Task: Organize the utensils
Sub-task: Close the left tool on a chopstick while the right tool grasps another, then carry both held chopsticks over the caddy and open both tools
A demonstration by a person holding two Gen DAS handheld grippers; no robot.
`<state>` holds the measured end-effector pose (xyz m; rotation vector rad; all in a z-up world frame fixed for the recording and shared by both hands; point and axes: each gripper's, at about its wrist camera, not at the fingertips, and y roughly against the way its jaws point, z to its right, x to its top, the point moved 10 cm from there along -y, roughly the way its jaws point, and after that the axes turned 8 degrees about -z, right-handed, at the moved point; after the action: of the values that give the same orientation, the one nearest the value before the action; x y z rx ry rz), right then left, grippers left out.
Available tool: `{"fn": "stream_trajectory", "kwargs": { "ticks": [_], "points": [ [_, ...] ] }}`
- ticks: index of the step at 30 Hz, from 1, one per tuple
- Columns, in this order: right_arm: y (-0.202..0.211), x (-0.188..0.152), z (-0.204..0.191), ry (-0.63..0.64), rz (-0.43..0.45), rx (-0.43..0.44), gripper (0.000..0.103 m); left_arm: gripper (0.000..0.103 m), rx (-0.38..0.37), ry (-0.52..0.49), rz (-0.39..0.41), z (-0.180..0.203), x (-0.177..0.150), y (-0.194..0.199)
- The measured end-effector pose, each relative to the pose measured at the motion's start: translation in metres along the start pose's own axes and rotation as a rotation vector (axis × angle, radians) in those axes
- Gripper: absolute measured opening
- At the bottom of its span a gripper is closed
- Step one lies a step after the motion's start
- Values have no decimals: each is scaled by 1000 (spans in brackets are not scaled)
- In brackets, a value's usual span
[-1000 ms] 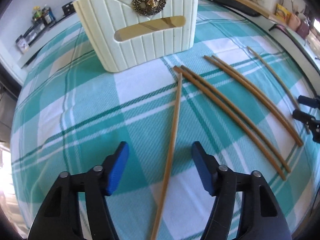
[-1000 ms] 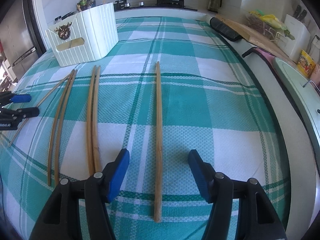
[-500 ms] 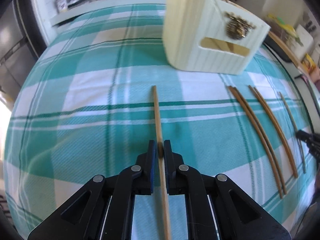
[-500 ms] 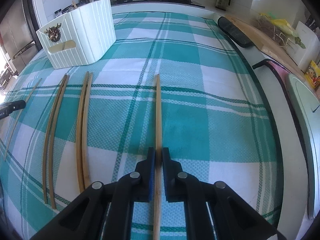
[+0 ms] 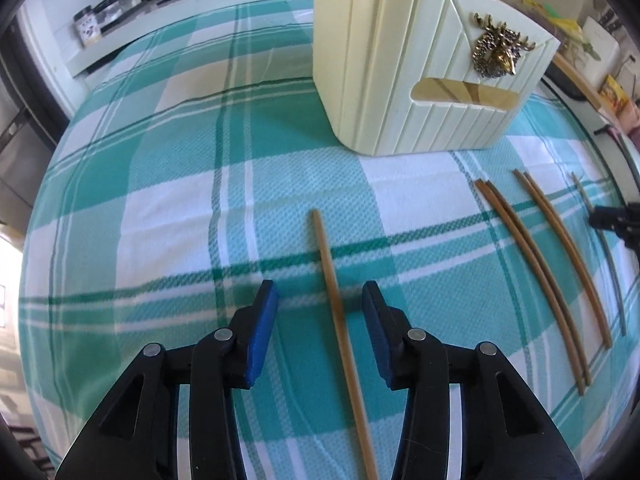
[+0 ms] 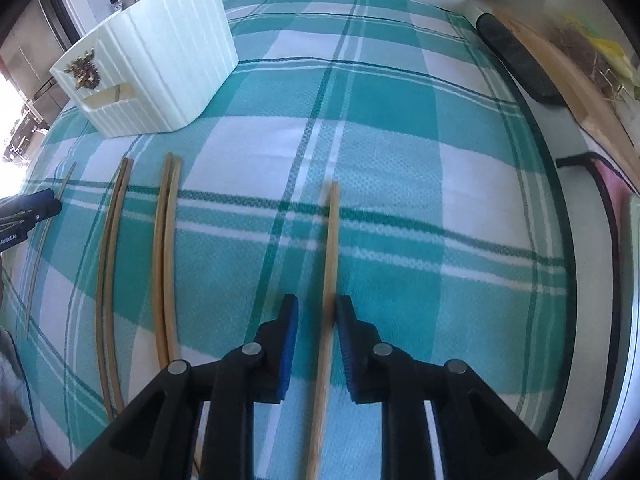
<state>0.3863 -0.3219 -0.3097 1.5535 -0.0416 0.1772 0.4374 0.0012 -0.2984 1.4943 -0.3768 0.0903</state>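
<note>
Opening again after clamping, both the left gripper and right gripper are releasing their chopsticks, lower-centre frame, ungrasped.

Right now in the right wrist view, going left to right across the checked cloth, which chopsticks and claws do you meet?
Other claw's blue tips → thin single bamboo chopstick → darker brown chopstick pair → lighter bamboo pair → pale single chopstick lying between the open right claw.

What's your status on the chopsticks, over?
Left hand-held gripper open, straddling a single chopstick. Right hand-held gripper open around another chopstick. Two pairs lie between. Path to cream holder unobstructed.
</note>
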Motion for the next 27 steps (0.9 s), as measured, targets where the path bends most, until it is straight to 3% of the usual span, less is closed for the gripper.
{"fn": "stream_trajectory", "kwargs": {
  "ticks": [4, 6, 7, 8, 11, 14, 17, 22, 27],
  "points": [
    [-8, 31, 1, -17, 8, 14, 20, 35, 3, 3, -7, -3, 13, -5],
    [-10, 43, 0, -17, 19, 16, 14, 21, 5, 1, 0, -4, 18, -6],
    [-11, 47, 0, -16, 27, 7, 9, 8, 0, 2, 7, -5, 22, -7],
    [-12, 52, 1, -13, 35, -4, 5, 5, -14, 8, 8, -5, 25, -8],
    [-12, 60, 1, -30, 73, 12, 5, 3, -37, 34, 34, -7, 30, -2],
    [10, 62, 5, -83, 160, 77, 5, 3, -65, 52, 111, -8, 32, 26],
    [57, 59, 0, -92, 276, 128, 5, 3, -88, 58, 196, -6, 31, 68],
    [149, 36, -21, -34, 446, 138, 5, 3, -132, 37, 317, 4, 15, 140],
    [215, 7, -43, 17, 570, 125, 5, 3, -159, 15, 398, 12, -2, 189]
  ]
}}
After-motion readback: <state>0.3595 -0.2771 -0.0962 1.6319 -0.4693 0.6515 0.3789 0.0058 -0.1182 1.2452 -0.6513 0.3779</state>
